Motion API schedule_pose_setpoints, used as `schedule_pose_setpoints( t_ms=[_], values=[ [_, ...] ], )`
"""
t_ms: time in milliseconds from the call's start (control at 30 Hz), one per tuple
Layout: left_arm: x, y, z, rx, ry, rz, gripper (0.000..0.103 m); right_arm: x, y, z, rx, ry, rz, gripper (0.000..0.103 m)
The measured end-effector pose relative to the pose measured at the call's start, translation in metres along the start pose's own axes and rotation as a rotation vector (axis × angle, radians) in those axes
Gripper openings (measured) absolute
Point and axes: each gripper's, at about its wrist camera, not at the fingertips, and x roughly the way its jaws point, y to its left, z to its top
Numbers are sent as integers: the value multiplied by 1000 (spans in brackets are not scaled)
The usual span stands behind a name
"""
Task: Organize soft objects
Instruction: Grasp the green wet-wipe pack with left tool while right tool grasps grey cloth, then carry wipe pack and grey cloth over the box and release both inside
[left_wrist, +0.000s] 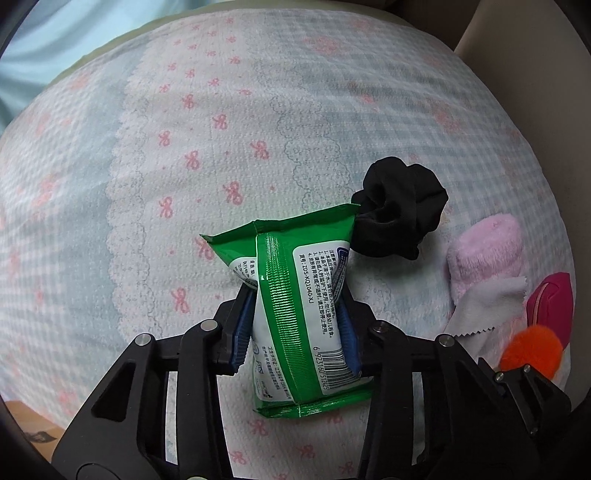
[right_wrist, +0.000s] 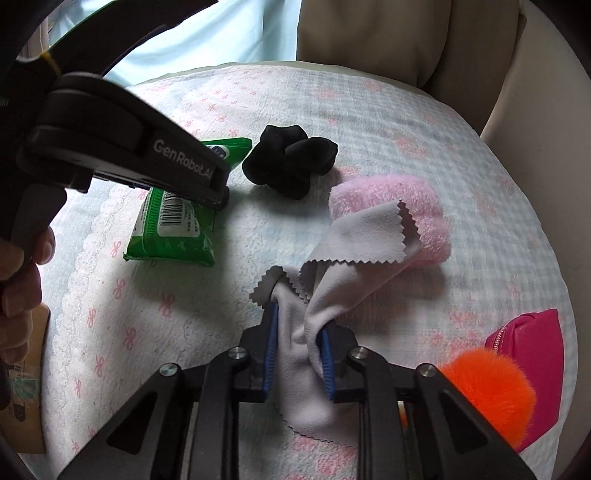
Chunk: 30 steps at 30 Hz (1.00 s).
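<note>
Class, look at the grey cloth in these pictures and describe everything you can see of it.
The grey cloth is thin, soft-looking fabric with zigzag-cut edges. It is crumpled and pinched between the blue pads of the right hand-held gripper. One corner drapes onto the fluffy pink item; the lower end hangs toward the patterned bedcover.

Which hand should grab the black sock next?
Probably the left: the black sock lies just past its fingers, but they hold the wipes pack. The right gripper holds the grey cloth.
</note>
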Motion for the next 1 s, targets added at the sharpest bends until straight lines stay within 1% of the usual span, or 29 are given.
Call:
schedule_pose_setpoints(
  t_ms=[67, 167, 400, 567, 667, 800, 1000],
  values=[
    [-3, 1, -2, -2, -4, -3, 35, 1, -5, 2, 21, 6, 8, 10],
    [-9, 2, -3, -3, -12, -4, 34, -2, -10, 3, 39, 3, 13, 7],
    [-25, 4, -6, -19, -39, -17, 33, -24, -15, 6, 65, -33, 1, 6],
    [-46, 1, -8, -19, -63, -27, 33, -53, -15, 10, 78, -79, -12, 6],
    [-66, 0, -10, -22, -84, -32, 33, -74, -19, 16, 81, -107, -15, 6],
    [-102, -3, -13, -36, -121, -40, 33, -115, -24, 25, 85, -149, -16, 6],
    [-181, -9, -24, -49, -199, -39, 33, -194, -25, 39, 71, -209, -24, 6]
  ],
)
